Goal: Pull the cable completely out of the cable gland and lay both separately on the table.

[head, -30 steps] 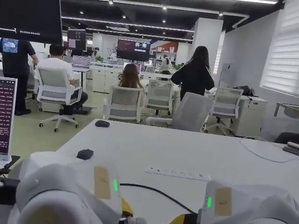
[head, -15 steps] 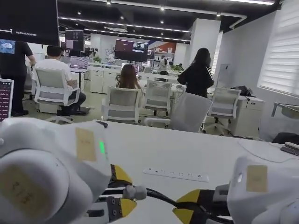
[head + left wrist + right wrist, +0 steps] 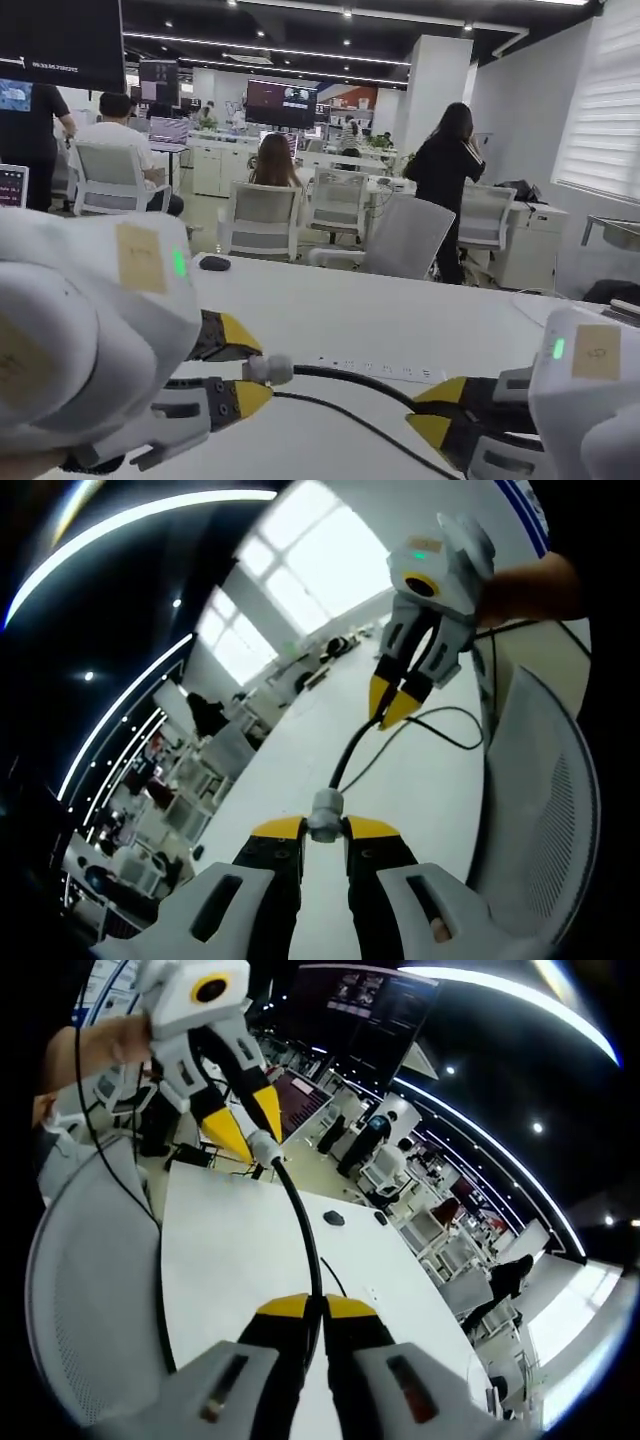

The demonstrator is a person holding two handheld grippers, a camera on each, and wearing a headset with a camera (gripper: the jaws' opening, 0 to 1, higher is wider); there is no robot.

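A grey cable gland point(image 3: 272, 370) sits between the yellow tips of my left gripper point(image 3: 252, 372), which is shut on it. A black cable point(image 3: 350, 378) runs from the gland to the right, where my right gripper point(image 3: 432, 410) is shut on it. Both are held above the white table point(image 3: 330, 310). In the left gripper view the gland point(image 3: 325, 815) is clamped at my jaw tips, and the cable point(image 3: 350, 755) leads up to the right gripper point(image 3: 395, 705). In the right gripper view the cable point(image 3: 300, 1230) rises from my shut jaws to the gland point(image 3: 262, 1145) in the left gripper point(image 3: 245, 1130).
A white power strip point(image 3: 385, 372) lies on the table behind the cable. A black mouse point(image 3: 214, 263) rests near the far edge. A loose stretch of cable point(image 3: 350, 425) trails below. Office chairs point(image 3: 265, 220) and people stand beyond the table.
Both grippers have risen from the bottom of the head view, bringing the gland and cable up with them. The cable now spans the gap between them.
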